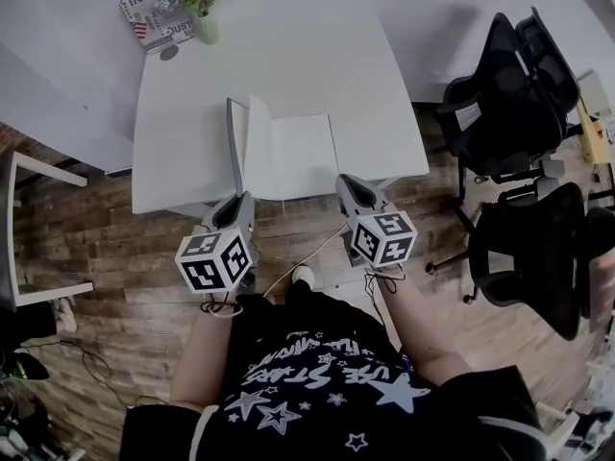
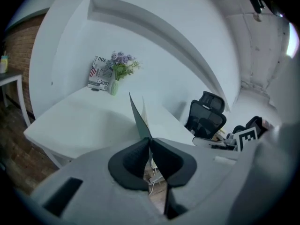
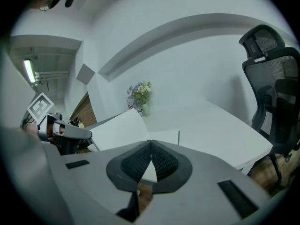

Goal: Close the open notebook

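An open notebook [image 1: 293, 157] with white pages lies at the near edge of the white table [image 1: 288, 65]. Its dark left cover [image 1: 233, 145] stands nearly upright, with a white leaf behind it. My left gripper [image 1: 242, 203] is shut on that cover's near corner. In the left gripper view the cover [image 2: 137, 115] rises straight out from between the closed pads of the left gripper [image 2: 150, 142]. My right gripper [image 1: 346, 182] is shut, its tips at the near corner of the right page [image 3: 164, 136]. I cannot tell whether the right gripper [image 3: 151, 143] pinches the page.
A vase of flowers [image 1: 197, 8] and a printed card [image 1: 144, 12] stand at the table's far left corner. Two black office chairs [image 1: 509, 94] [image 1: 538, 257] stand to the right. A white side table [image 1: 29, 229] is at the left, and a cable [image 1: 298, 257] lies on the wooden floor.
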`<move>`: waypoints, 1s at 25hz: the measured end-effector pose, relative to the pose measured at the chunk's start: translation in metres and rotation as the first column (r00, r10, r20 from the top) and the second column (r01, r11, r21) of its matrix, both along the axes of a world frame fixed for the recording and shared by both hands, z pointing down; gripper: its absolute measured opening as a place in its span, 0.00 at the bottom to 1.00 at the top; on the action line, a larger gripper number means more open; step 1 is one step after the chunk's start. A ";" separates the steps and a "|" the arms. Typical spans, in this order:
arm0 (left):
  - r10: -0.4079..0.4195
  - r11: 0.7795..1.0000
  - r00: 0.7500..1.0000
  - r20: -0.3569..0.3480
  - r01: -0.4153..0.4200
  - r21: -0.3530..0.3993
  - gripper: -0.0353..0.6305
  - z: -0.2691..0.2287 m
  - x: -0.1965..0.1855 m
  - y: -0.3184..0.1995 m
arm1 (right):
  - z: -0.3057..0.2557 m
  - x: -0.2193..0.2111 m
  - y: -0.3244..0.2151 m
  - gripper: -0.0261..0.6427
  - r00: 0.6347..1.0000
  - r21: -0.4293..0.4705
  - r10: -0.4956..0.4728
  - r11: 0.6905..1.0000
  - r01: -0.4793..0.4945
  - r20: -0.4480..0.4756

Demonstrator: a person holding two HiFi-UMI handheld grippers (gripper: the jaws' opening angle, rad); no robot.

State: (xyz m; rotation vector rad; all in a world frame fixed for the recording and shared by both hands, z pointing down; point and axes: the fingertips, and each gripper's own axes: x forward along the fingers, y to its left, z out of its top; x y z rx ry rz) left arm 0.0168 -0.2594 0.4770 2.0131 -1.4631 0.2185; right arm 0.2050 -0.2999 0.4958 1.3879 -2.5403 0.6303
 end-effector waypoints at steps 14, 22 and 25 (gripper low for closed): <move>0.157 0.983 0.983 0.099 -0.166 0.084 0.10 -0.014 0.077 -0.012 | 0.011 0.040 0.010 0.04 0.996 -0.016 0.087 0.996 -0.087 -0.003; 0.264 0.957 0.950 0.169 -0.279 0.074 0.10 0.002 0.130 -0.020 | 0.019 0.070 0.015 0.04 0.988 -0.032 0.152 0.988 -0.152 -0.003; 0.300 0.947 0.932 0.204 -0.317 0.053 0.11 0.012 0.145 -0.024 | 0.023 0.078 0.016 0.04 0.985 -0.043 0.172 0.984 -0.172 -0.005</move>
